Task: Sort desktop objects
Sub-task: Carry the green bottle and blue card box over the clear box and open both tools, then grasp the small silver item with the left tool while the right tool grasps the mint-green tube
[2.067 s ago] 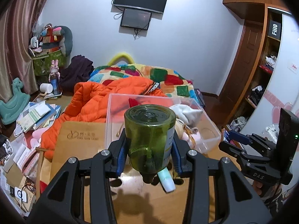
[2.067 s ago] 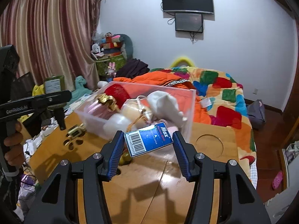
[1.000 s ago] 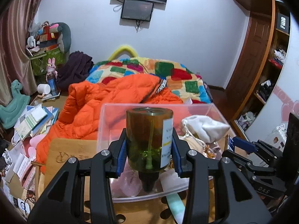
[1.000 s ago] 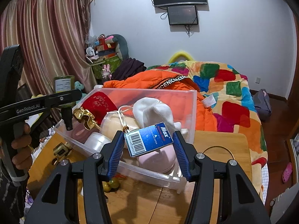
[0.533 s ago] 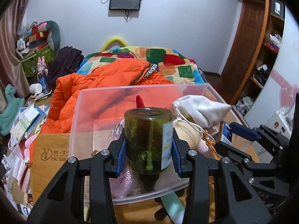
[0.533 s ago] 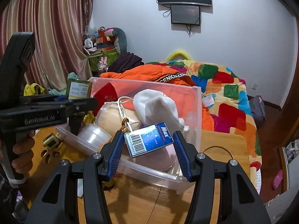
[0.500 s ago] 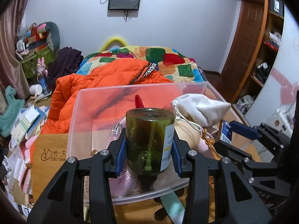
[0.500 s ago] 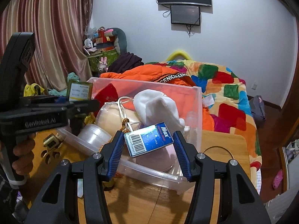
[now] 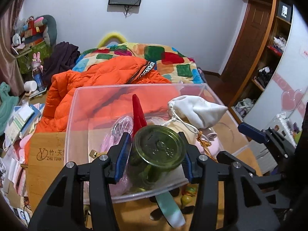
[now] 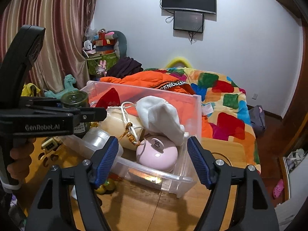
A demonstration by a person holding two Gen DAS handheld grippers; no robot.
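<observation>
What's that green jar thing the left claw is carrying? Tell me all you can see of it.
The green jar looks like translucent olive-green glass, round, with a moulded base turned toward the left camera. It narrows to a neck pointing downward, so it is tipped over. A white printed label shows on its side in the right view. The left claw grips it between blue pads, over the near end of the clear plastic bin. Whether it touches anything inside is unclear.

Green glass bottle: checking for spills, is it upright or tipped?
Tipped. The green glass bottle leans base-first toward the camera over the clear bin, between the left gripper's pads.
</observation>
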